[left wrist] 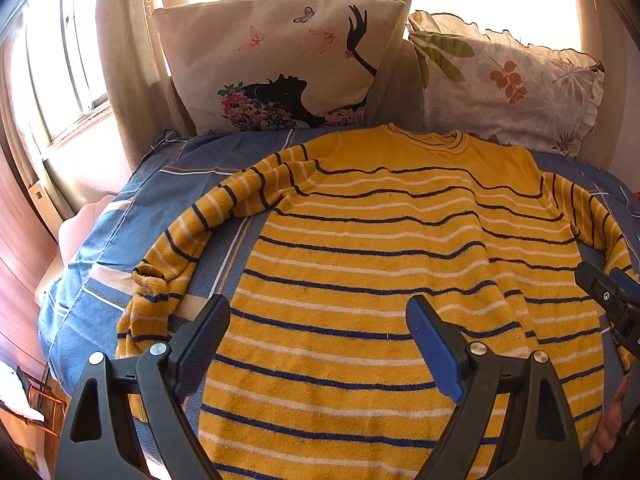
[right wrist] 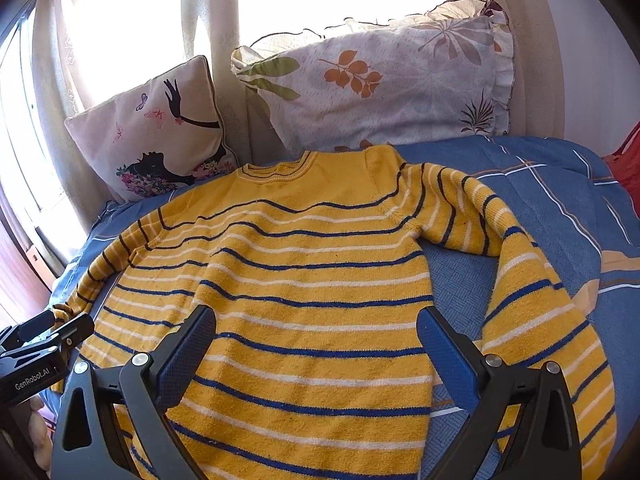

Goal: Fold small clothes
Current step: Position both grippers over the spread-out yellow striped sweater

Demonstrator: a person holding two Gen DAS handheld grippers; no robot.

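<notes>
A yellow sweater (left wrist: 380, 248) with blue and white stripes lies flat, front up, on the blue bed cover, collar toward the pillows. It also shows in the right wrist view (right wrist: 304, 280). Its left sleeve (left wrist: 180, 248) curves down along the left side; its right sleeve (right wrist: 532, 292) curves down on the right. My left gripper (left wrist: 320, 312) is open and empty above the sweater's lower left part. My right gripper (right wrist: 316, 320) is open and empty above the lower right part. Each gripper shows at the edge of the other's view.
A blue checked bed cover (left wrist: 100, 240) lies under the sweater. A cream cushion with a black silhouette (left wrist: 280, 64) and a leaf-print pillow (left wrist: 508, 80) lean against the curtains at the back. The bed's left edge drops off near the window. A red item (right wrist: 628, 160) is at far right.
</notes>
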